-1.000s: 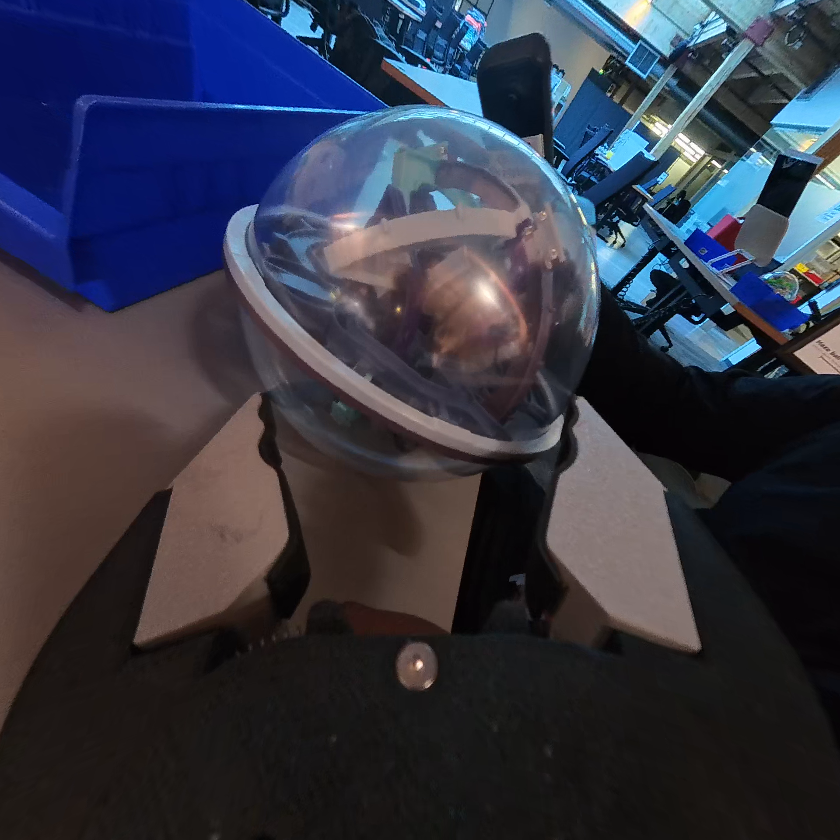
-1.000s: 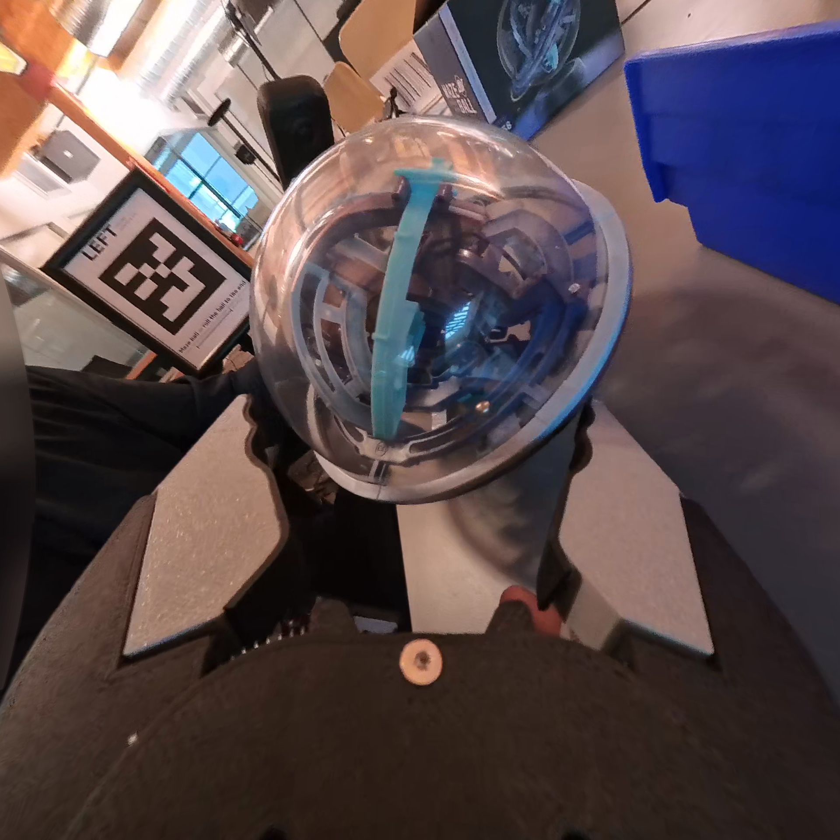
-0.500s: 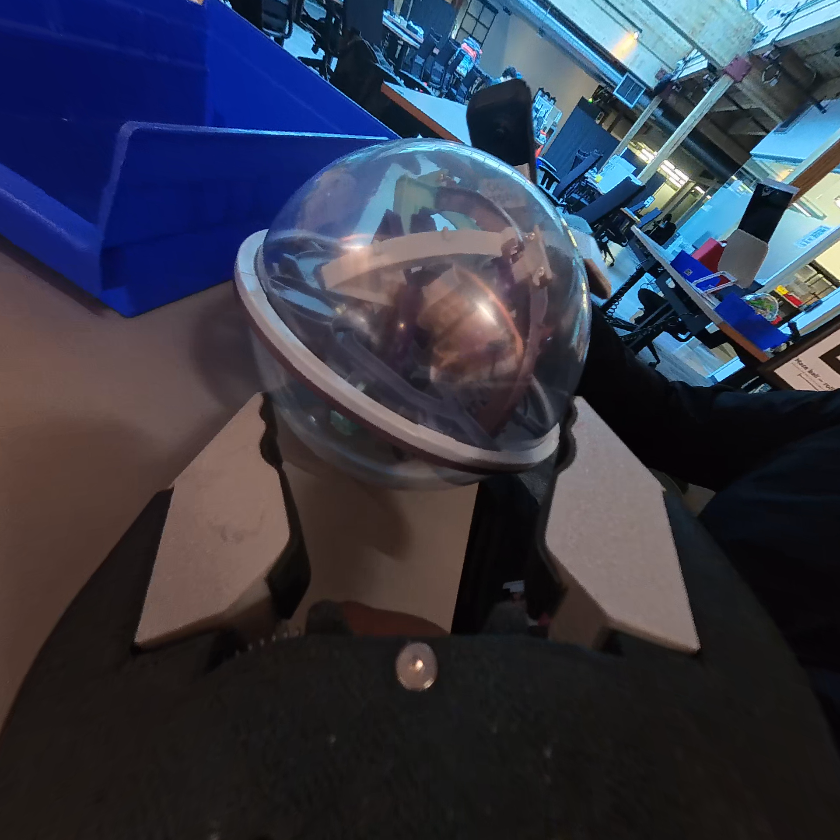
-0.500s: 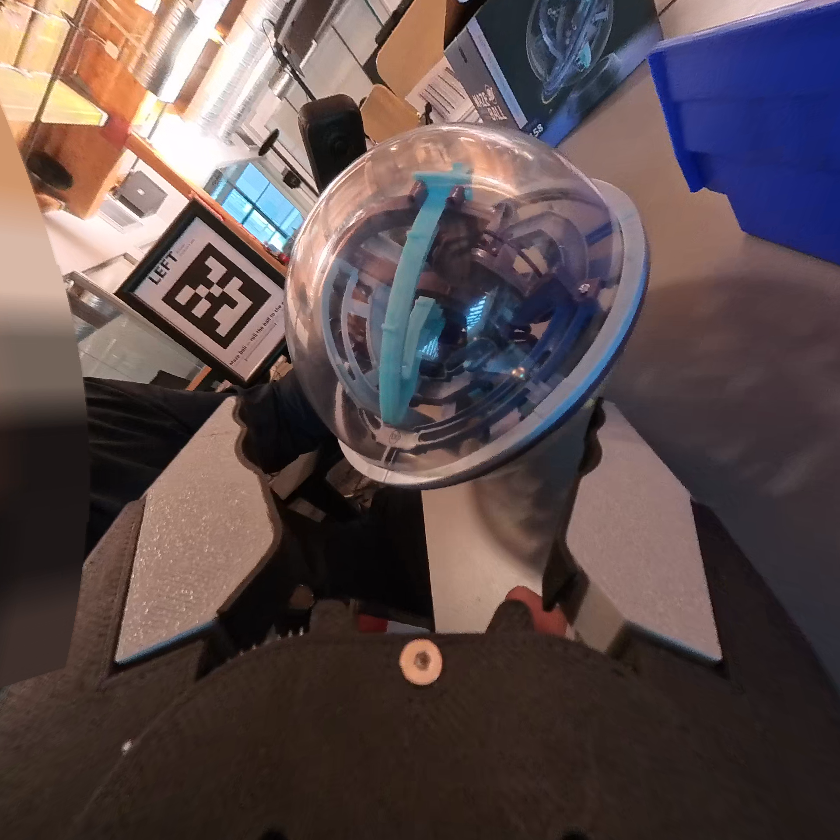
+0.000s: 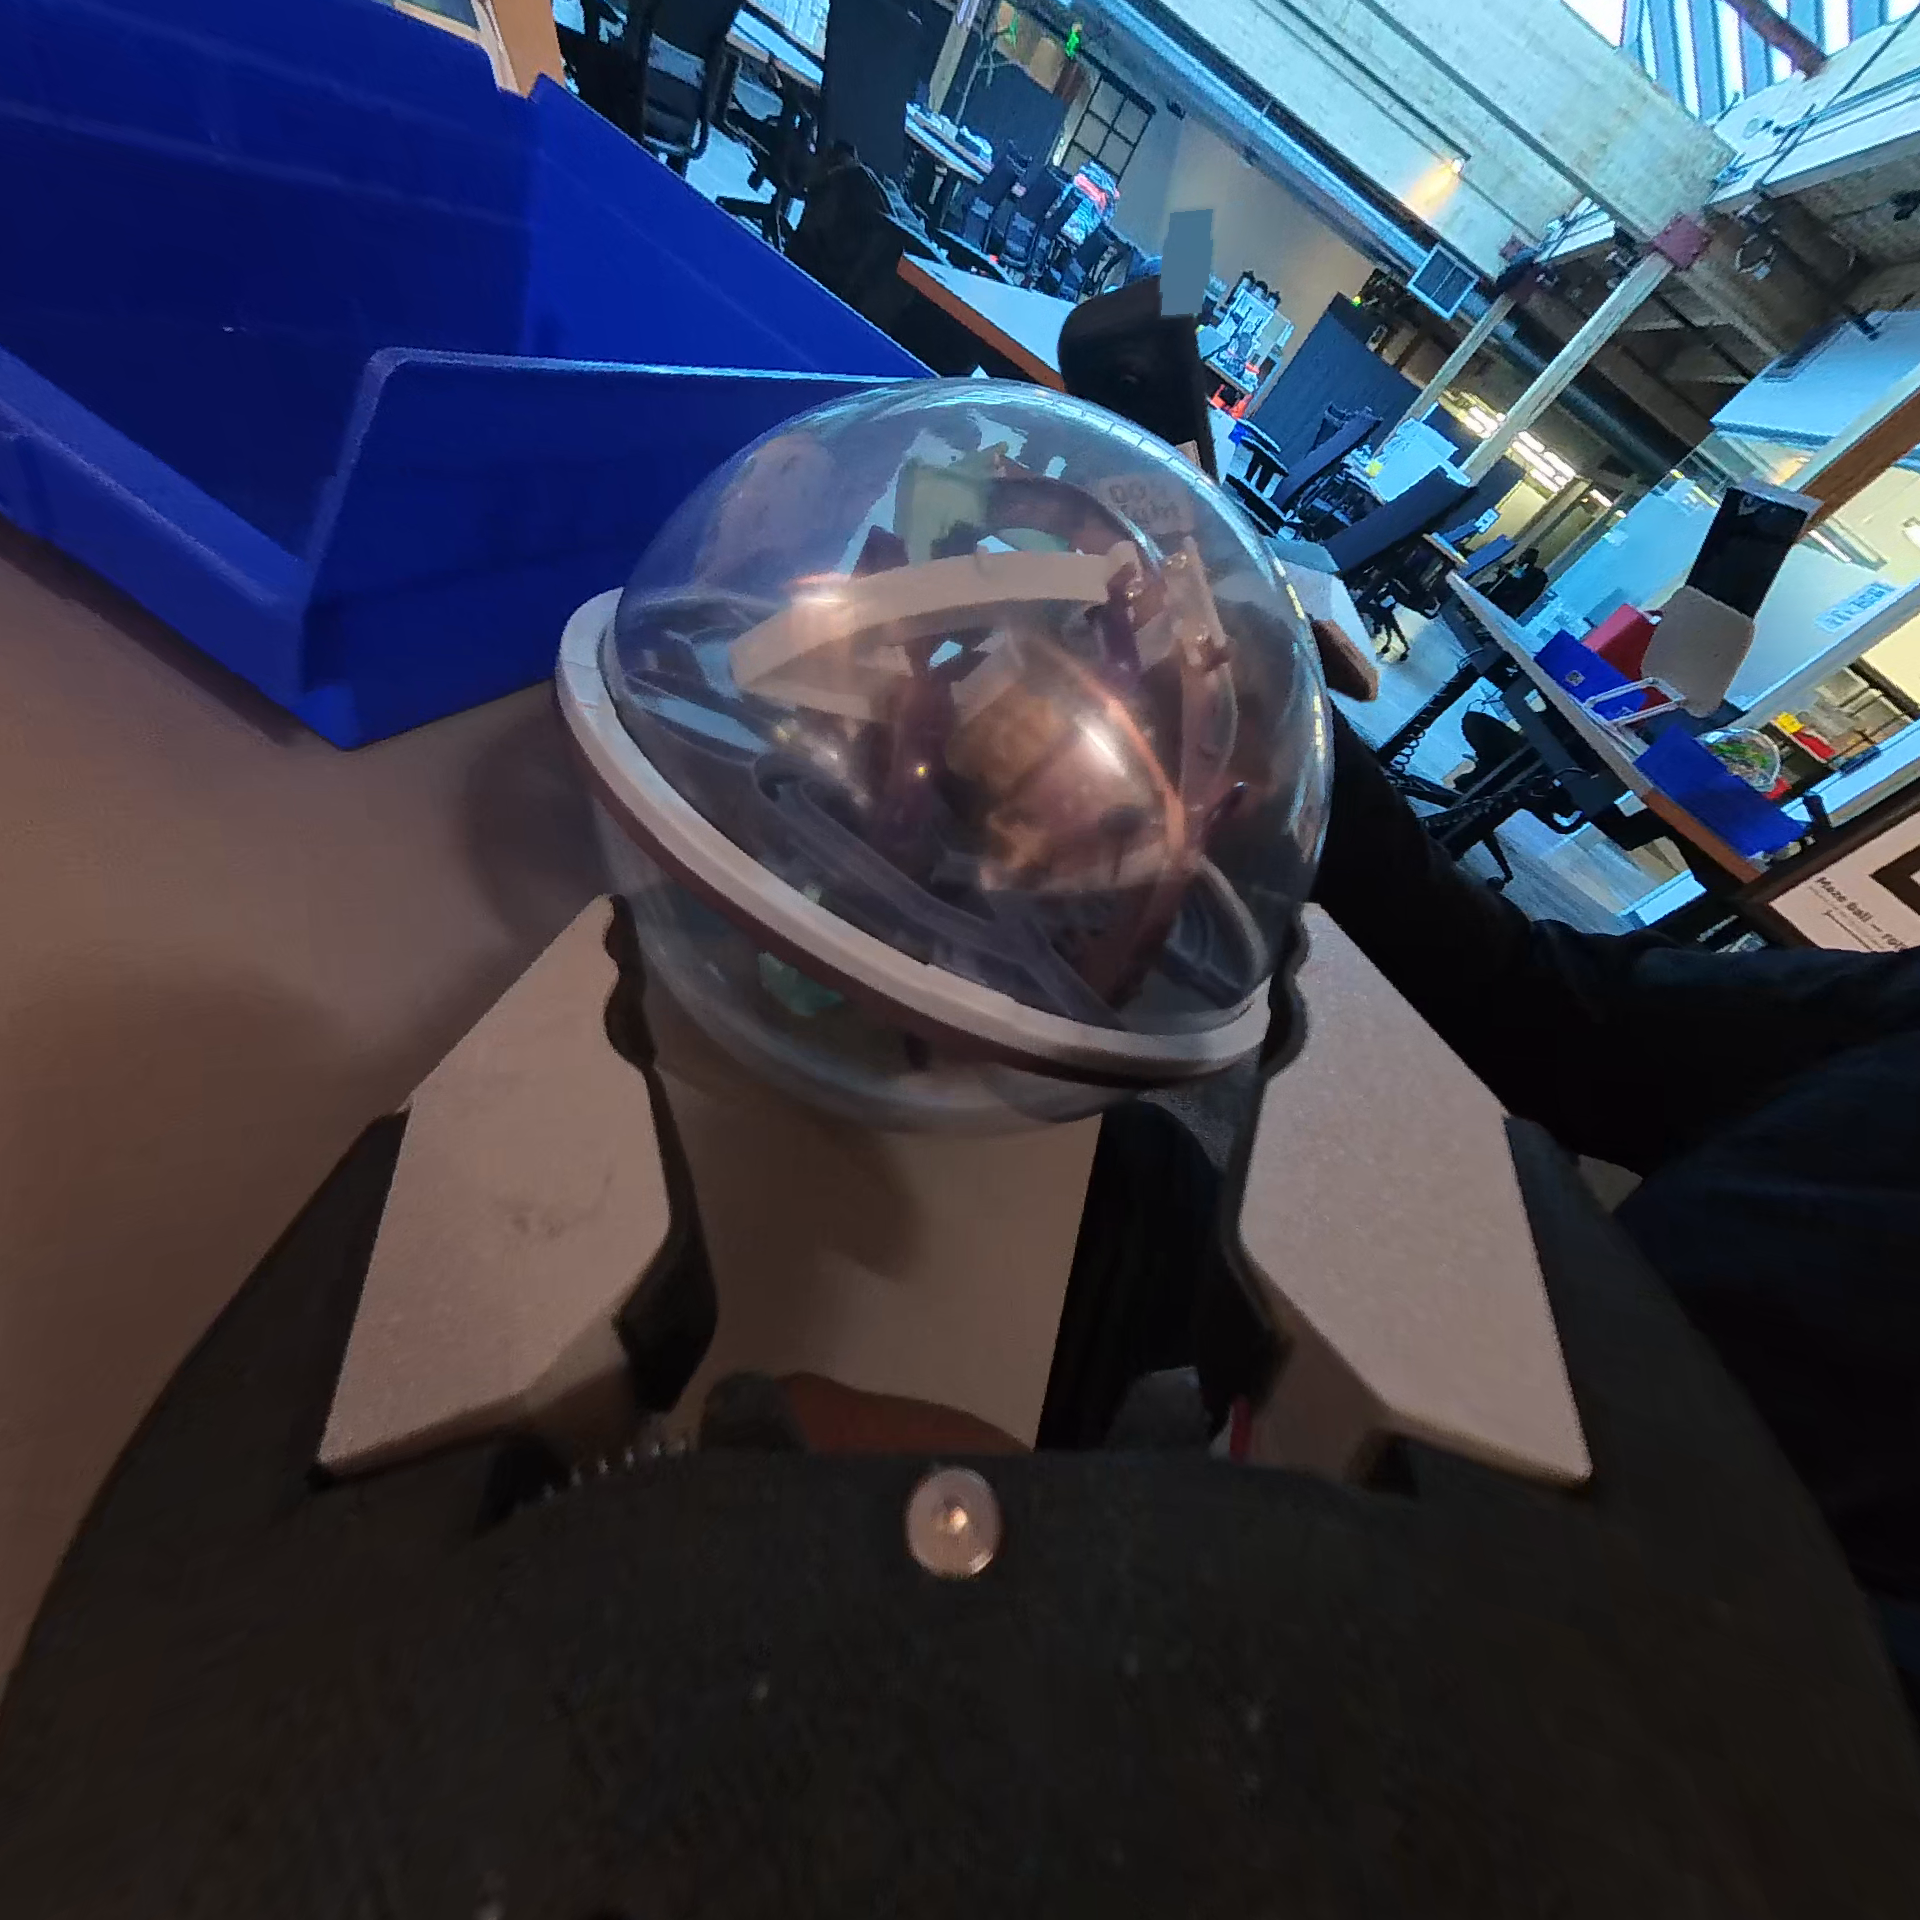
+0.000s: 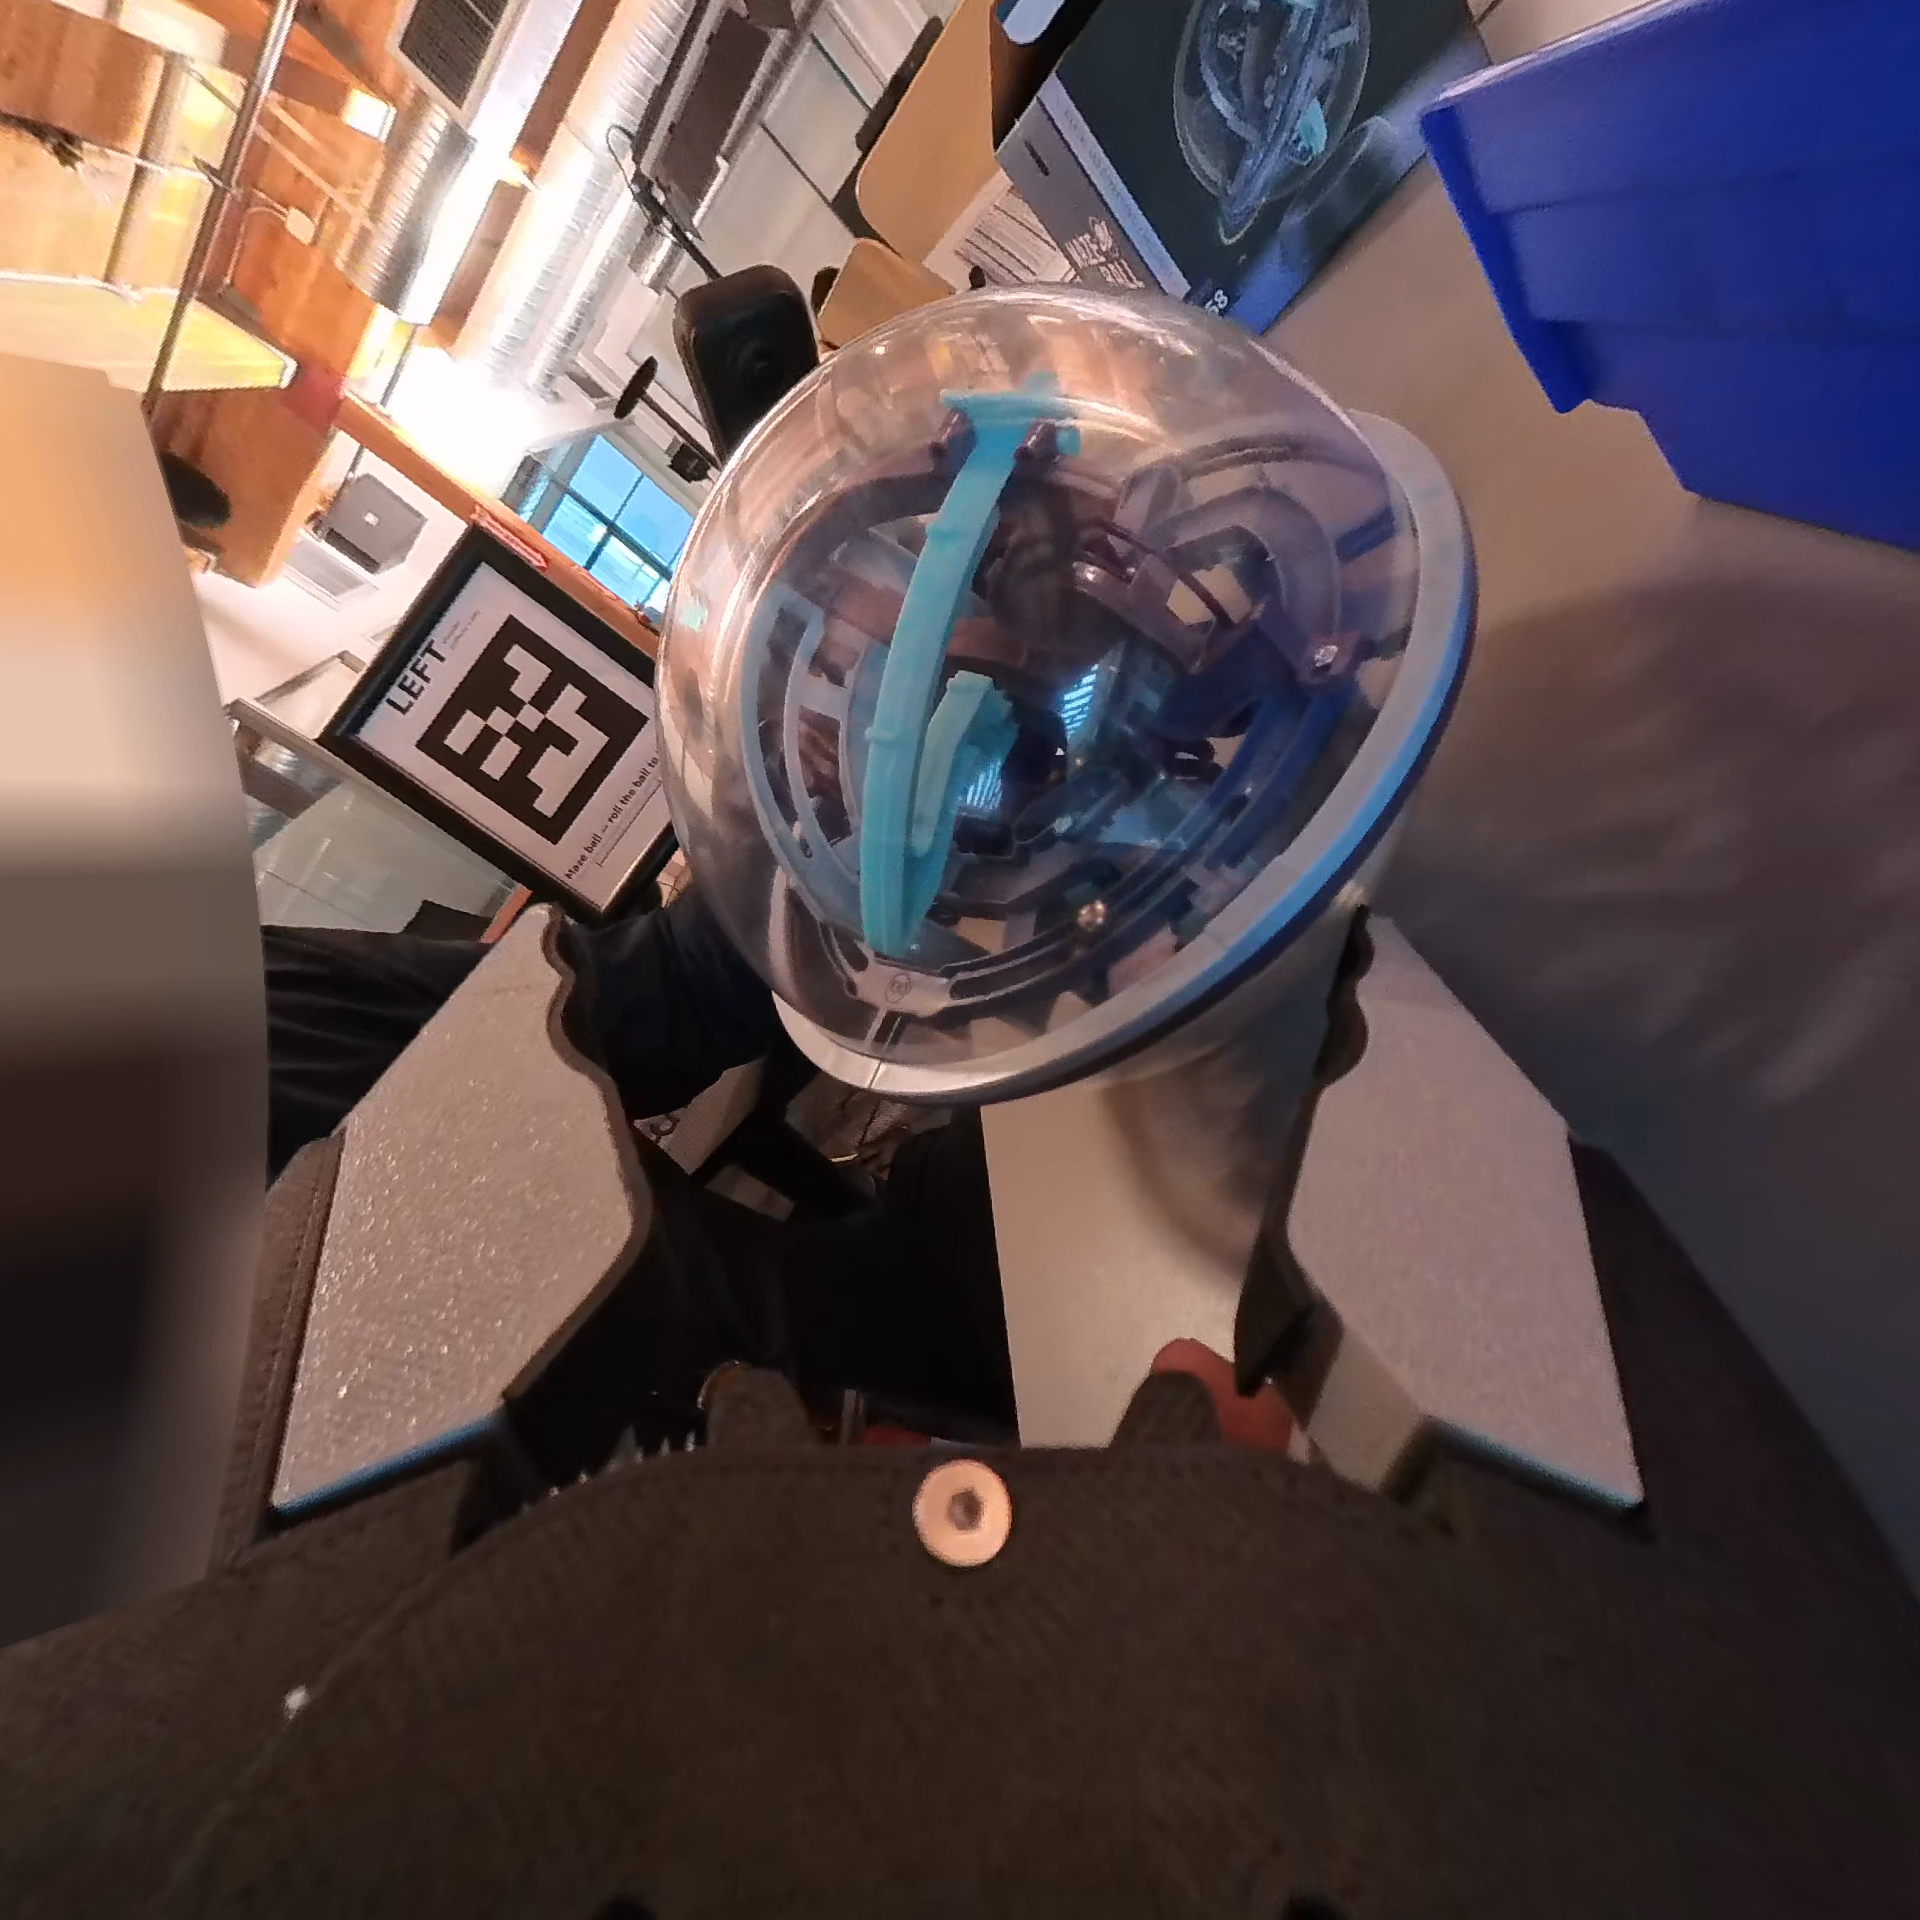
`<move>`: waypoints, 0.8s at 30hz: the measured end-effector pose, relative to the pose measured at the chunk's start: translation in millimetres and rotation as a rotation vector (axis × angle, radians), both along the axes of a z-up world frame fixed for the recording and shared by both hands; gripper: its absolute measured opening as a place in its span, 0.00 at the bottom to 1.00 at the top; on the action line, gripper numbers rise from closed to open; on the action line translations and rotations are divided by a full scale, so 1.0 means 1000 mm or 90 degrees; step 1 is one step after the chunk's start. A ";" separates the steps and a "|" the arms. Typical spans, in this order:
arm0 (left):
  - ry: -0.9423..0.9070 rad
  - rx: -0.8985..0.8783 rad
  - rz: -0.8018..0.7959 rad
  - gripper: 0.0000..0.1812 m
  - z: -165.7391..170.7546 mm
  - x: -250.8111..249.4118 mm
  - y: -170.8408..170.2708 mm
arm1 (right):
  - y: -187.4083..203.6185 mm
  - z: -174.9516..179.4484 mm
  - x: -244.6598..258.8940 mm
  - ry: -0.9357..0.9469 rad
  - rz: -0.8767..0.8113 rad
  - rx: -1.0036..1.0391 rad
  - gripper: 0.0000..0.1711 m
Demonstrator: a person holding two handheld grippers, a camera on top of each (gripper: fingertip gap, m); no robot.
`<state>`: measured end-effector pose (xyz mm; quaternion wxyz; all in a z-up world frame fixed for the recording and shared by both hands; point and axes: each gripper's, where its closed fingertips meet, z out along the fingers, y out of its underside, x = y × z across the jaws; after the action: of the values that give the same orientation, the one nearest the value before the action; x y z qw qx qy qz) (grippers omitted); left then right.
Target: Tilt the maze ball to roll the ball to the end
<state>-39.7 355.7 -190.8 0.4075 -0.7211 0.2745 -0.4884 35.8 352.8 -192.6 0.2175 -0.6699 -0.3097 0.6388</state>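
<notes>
The maze ball (image 5: 956, 727) is a clear sphere with a white rim band and curved tracks inside. It is held above the tan table (image 5: 208, 935) between both grippers. My left gripper (image 5: 951, 997) is shut on its lower half, one finger on each side. In the right wrist view the maze ball (image 6: 1060, 707) shows a turquoise arched track and a small shiny ball (image 6: 1091, 912) on a dark track near the lower rim. My right gripper (image 6: 956, 935) is shut on it from the opposite side. The black top of the other gripper (image 5: 1132, 364) shows behind the sphere.
Blue plastic bins (image 5: 364, 416) stand on the table behind the ball; they also show in the right wrist view (image 6: 1714, 260). A dark printed box (image 6: 1195, 156) and a framed black-and-white marker sign (image 6: 509, 727) stand farther off. A person's dark sleeve (image 5: 1610, 1018) is at the right.
Both grippers have stayed shut on the maze ball and tilted it together. The background has shifted in both views, and the sphere sits a little more to the right in the right wrist view.
</notes>
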 end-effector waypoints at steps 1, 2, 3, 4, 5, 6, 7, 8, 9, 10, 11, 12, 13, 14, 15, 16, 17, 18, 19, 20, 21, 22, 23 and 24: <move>0.001 0.001 0.001 0.65 0.000 0.000 0.000 | 0.000 0.000 0.000 0.001 0.000 -0.002 0.81; 0.000 0.002 0.002 0.65 0.000 0.000 0.000 | 0.001 0.000 0.000 0.002 -0.001 -0.005 0.81; -0.001 0.003 0.003 0.65 0.001 0.000 0.001 | 0.001 0.000 0.000 0.003 -0.001 -0.007 0.81; -0.003 0.004 0.006 0.64 0.002 -0.001 0.002 | 0.001 0.000 0.000 0.003 -0.002 -0.009 0.80; -0.006 0.005 0.009 0.64 0.002 -0.001 0.002 | 0.001 0.000 0.000 0.004 -0.003 -0.011 0.80; -0.009 0.007 0.012 0.64 0.003 -0.002 0.003 | 0.001 0.000 0.001 0.004 -0.003 -0.013 0.80; -0.011 0.007 0.013 0.63 0.004 -0.003 0.004 | 0.001 0.000 0.001 0.005 -0.004 -0.015 0.80; -0.012 0.007 0.014 0.63 0.004 -0.004 0.004 | 0.001 0.001 0.001 0.006 -0.004 -0.017 0.80; -0.014 0.007 0.015 0.62 0.004 -0.004 0.004 | 0.001 0.001 0.001 0.005 -0.004 -0.018 0.80; -0.015 0.007 0.015 0.62 0.005 -0.005 0.005 | 0.001 0.001 0.000 0.005 -0.004 -0.017 0.80; -0.017 0.007 0.017 0.62 0.005 -0.005 0.005 | 0.001 0.001 0.000 0.003 -0.004 -0.016 0.80; -0.019 0.006 0.017 0.62 0.005 -0.006 0.006 | 0.000 0.000 0.000 0.001 -0.004 -0.015 0.80; -0.021 0.005 0.016 0.62 0.005 -0.006 0.006 | 0.000 0.000 0.000 0.000 -0.005 -0.015 0.79; -0.023 0.004 0.016 0.62 0.006 -0.007 0.006 | 0.000 -0.001 0.000 -0.002 -0.007 -0.013 0.78; -0.025 0.005 0.015 0.62 0.006 -0.007 0.006 | 0.001 -0.002 -0.001 -0.008 -0.011 -0.008 0.77; -0.025 0.005 0.014 0.62 0.006 -0.008 0.006 | 0.001 -0.005 -0.001 -0.016 -0.017 0.003 0.74; -0.025 0.005 0.012 0.62 0.005 -0.008 0.006 | 0.002 -0.007 -0.001 -0.028 -0.025 0.016 0.71; -0.026 0.003 0.012 0.62 0.005 -0.008 0.006 | 0.002 -0.010 -0.002 -0.039 -0.033 0.030 0.69; -0.026 0.003 0.012 0.62 0.005 -0.008 0.006 | 0.003 -0.012 -0.003 -0.049 -0.041 0.044 0.68; -0.027 0.004 0.012 0.62 0.006 -0.008 0.006 | 0.003 -0.013 -0.004 -0.059 -0.049 0.057 0.68; -0.026 0.005 0.012 0.62 0.006 -0.008 0.006 | 0.002 -0.015 -0.005 -0.071 -0.058 0.071 0.67; -0.025 0.007 0.011 0.62 0.006 -0.008 0.006 | 0.003 -0.016 -0.006 -0.083 -0.068 0.085 0.67; -0.024 0.009 0.011 0.62 0.006 -0.009 0.006 | 0.002 -0.017 -0.007 -0.093 -0.076 0.098 0.67; -0.023 0.011 0.012 0.62 0.006 -0.009 0.006 | 0.002 -0.018 -0.009 -0.103 -0.081 0.108 0.67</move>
<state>-48.7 361.9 -184.8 0.4230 -0.7111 0.2645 -0.4954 27.3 354.6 -210.9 0.2877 -0.7165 -0.3360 0.5395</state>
